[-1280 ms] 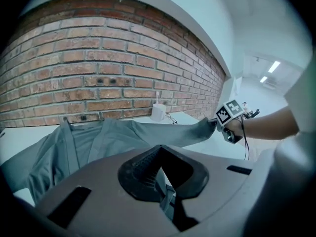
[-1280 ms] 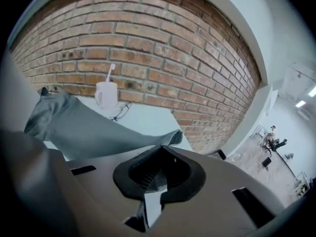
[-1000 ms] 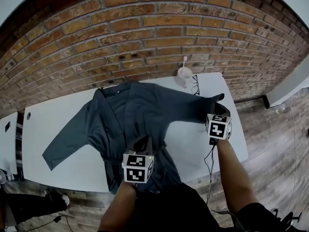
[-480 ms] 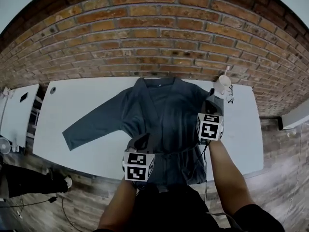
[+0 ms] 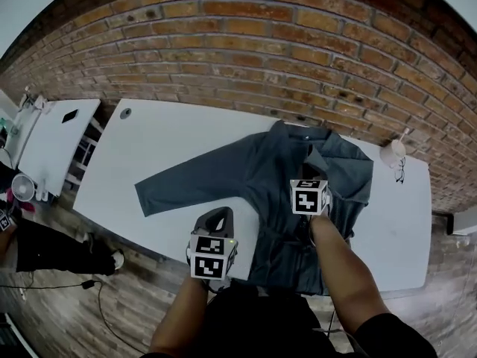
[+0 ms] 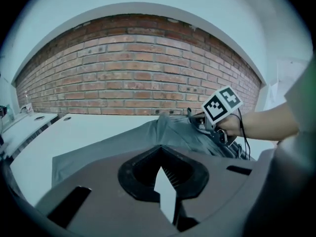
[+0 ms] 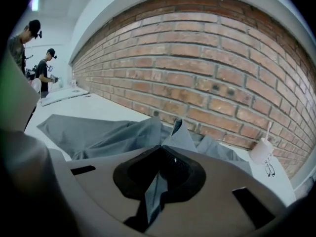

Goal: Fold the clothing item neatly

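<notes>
A grey-blue robe-like garment lies spread on the white table. Its left sleeve stretches out to the left, and its right sleeve is folded over the body. My right gripper hovers over the chest, shut on a fold of the sleeve cloth, which shows pinched in its jaws. My left gripper is shut and empty near the table's front edge, just left of the hem and below the outstretched sleeve. From the left gripper view the garment and the right gripper lie ahead.
A white cup with a stick in it and a pair of glasses sit at the table's far right. A brick wall runs behind. A second white table and a fan stand to the left; people stand far off.
My right gripper has carried the right sleeve leftward, from stretched out at the right onto the garment's body. The left gripper has shifted from over the hem to beside it.
</notes>
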Tool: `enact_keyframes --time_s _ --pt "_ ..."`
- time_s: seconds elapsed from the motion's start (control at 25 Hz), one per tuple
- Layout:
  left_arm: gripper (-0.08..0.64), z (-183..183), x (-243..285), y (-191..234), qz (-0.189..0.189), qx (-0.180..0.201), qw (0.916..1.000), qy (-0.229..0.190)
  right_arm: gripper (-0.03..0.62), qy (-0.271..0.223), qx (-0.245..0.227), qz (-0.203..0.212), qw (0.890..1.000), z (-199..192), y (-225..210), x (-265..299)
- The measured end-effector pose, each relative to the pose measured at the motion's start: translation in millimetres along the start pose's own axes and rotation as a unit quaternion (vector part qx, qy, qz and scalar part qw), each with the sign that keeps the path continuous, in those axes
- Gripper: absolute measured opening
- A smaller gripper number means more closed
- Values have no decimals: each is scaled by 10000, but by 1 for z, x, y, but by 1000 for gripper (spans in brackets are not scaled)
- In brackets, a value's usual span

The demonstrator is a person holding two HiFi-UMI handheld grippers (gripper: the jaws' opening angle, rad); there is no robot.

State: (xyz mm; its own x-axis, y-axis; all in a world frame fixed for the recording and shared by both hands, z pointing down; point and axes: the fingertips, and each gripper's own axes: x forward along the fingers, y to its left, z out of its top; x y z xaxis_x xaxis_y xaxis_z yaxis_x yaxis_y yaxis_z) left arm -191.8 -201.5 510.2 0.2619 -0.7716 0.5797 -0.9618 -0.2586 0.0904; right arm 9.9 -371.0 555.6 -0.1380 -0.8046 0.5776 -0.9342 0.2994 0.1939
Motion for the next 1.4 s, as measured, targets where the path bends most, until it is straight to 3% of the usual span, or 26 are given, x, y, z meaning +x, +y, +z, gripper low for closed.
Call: enact_keyframes --time_s 0.2,0.36,0.56,0.64,0.72,0.76,0.8,0.88,1.04,1.2,1.4 --pt "-11 -1 -9 42 158 15 9999 -38 14 838 -537 227 9948 -38 49 37" --pt "-11 -7 -9 64 213 33 9998 26 41 1300 165 979 9865 -62 85 49" --pt "-11 -6 -1 74 211 32 9998 25 94 1182 307 1226 9849 -61 90 48" --pt "-11 -3 1 78 303 94 9995 5 103 923 300 1126 9889 -48 81 34" --pt "-11 -2 3 89 514 173 9985 15 96 224 375 1011 9939 -25 71 -1" --pt "-11 -3 3 97 626 154 9979 39 55 -117 497 1033 9933 -14 69 -22" --pt "-11 -6 3 107 738 76 9972 76 2 -364 632 1084 9914 -7 68 -41" --pt "-11 -16 3 127 976 -236 9948 182 2 -575 837 1184 9878 -6 70 -66" --pt "-11 -39 -5 163 1556 -970 9821 425 0 -570 921 1289 9857 -15 77 -85" --pt "-11 -55 -17 198 2209 -1243 9658 553 0 -504 791 1571 9831 -21 96 -94" --pt "-11 -73 -42 259 3052 -1646 9367 478 0 -519 672 1778 9804 -24 111 -99"
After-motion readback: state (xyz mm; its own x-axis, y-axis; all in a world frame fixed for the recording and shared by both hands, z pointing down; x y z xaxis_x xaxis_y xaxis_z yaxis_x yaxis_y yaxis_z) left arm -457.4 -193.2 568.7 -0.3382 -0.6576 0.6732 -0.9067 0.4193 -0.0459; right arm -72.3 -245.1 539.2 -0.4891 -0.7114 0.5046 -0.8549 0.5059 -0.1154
